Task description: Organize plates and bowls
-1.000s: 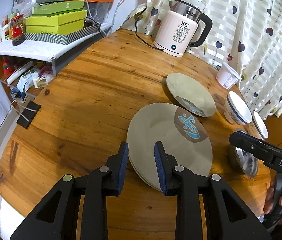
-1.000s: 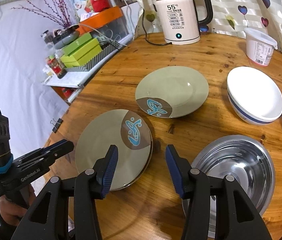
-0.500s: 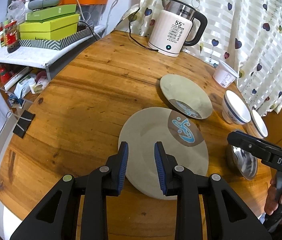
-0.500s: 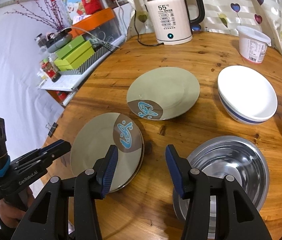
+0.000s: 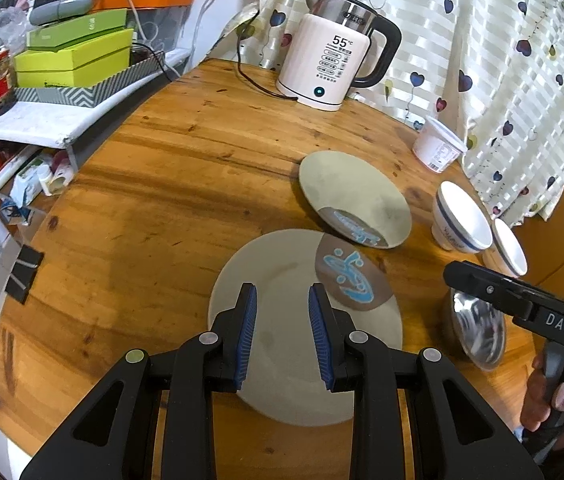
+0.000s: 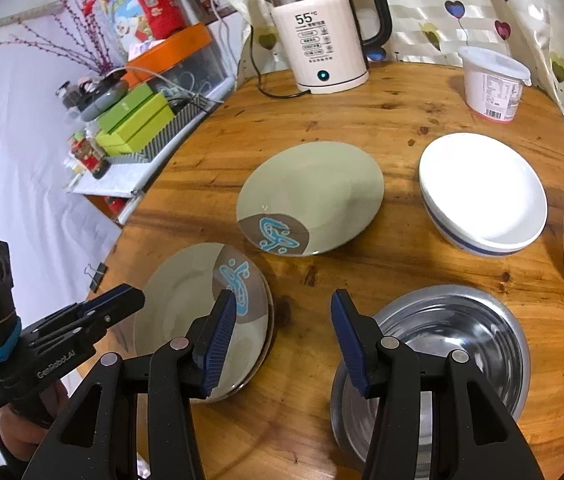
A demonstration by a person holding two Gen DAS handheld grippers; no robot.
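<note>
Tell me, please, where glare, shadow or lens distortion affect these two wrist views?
Right wrist view: the white bowl is blown out by glare, and the steel bowl mirrors bright patches. Left wrist view: a soft shadow darkens the table left of the near plate. Both views: fisheye bends the table edge, with dark corners.

The desk (image 6: pixel 362 128) is warm orange-brown wood with darker grain streaks, and on it the near plate (image 6: pixel 186 304) and the far plate (image 6: pixel 314 192) are both pale sage green, each with a brown patch bearing a light blue squiggle. To the right, the white bowl (image 6: pixel 482 200) carries a dark blue band and the steel bowl (image 6: pixel 462 320) is shiny silver. The far kettle (image 6: pixel 322 44) is cream with a black handle, before a curtain (image 5: pixel 502 40) striped white with dark hearts; both grippers' fingers (image 6: pixel 218 332) are black with blue ribbed pads.
</note>
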